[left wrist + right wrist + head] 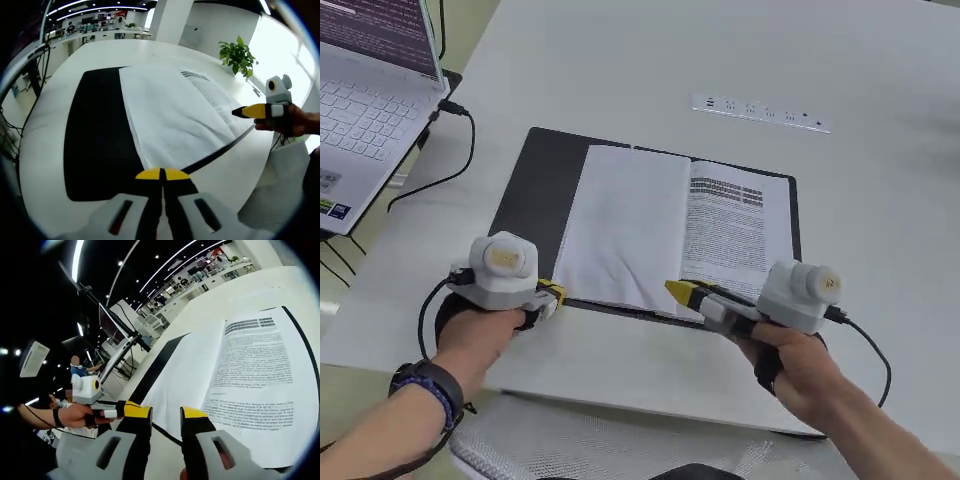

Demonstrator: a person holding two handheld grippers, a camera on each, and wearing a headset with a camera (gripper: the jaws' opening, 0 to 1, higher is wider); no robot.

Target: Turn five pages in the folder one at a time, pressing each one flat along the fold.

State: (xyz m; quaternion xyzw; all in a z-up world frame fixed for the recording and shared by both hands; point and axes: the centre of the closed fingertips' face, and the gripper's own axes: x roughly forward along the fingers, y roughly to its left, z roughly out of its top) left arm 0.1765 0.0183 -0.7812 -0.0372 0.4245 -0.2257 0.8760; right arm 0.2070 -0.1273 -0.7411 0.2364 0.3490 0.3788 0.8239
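Note:
A black folder (532,195) lies open on the white table. Its left sheet (620,225) is blank and its right sheet (735,225) carries printed text. My left gripper (552,293) rests at the folder's front edge beside the blank sheet's corner, and its yellow tips (161,174) are shut with nothing held. My right gripper (682,292) hovers at the front edge near the fold. Its jaws (166,412) stand open over the lower edge of the printed page (255,370), gripping nothing. The right gripper (255,111) also shows across the folder in the left gripper view.
A white laptop (370,90) sits at the far left with a black cable (455,160) running toward the folder. A socket panel (760,112) is set into the table behind the folder. The table's front edge (620,400) lies just below both hands.

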